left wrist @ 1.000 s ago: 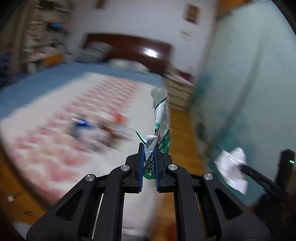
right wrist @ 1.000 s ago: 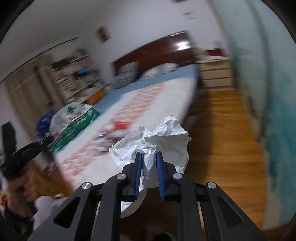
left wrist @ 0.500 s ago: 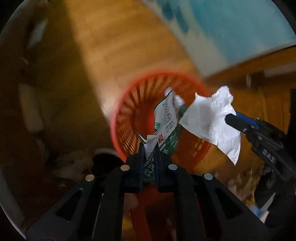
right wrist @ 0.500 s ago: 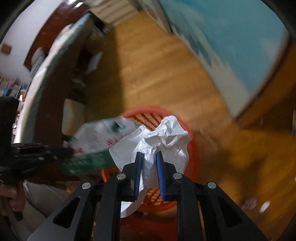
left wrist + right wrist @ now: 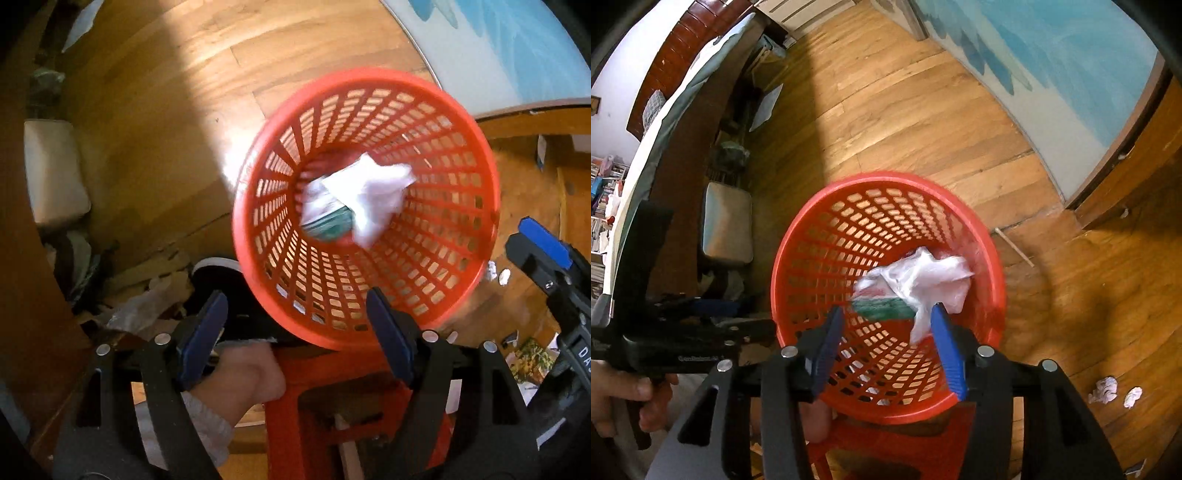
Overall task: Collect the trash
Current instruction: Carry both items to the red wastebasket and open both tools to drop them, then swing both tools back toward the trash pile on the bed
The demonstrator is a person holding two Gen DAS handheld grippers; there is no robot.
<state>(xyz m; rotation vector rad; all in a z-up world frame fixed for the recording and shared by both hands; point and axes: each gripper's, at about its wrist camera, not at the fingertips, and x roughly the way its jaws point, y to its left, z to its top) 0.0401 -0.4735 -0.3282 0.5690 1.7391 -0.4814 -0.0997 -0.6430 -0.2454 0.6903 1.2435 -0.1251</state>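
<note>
Red mesh basket (image 5: 369, 92), mouth upward, on the wooden floor (image 5: 166, 74). Inside it: crumpled white paper (image 5: 373, 192) over a green-and-white packet (image 5: 882, 308), long axis crosswise. Left gripper (image 5: 295, 332) and right gripper (image 5: 886, 347), jaws just opened, empty, above the rim

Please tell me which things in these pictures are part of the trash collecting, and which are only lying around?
Part of the job:
- red plastic mesh basket
- crumpled white paper, inside the basket
- green and white packet, inside the basket
- left gripper and right gripper, jaws just opened

Only lying around:
- two small white paper scraps on the wooden floor, perhaps trash too
- red plastic stool
- grey padded seat
</note>
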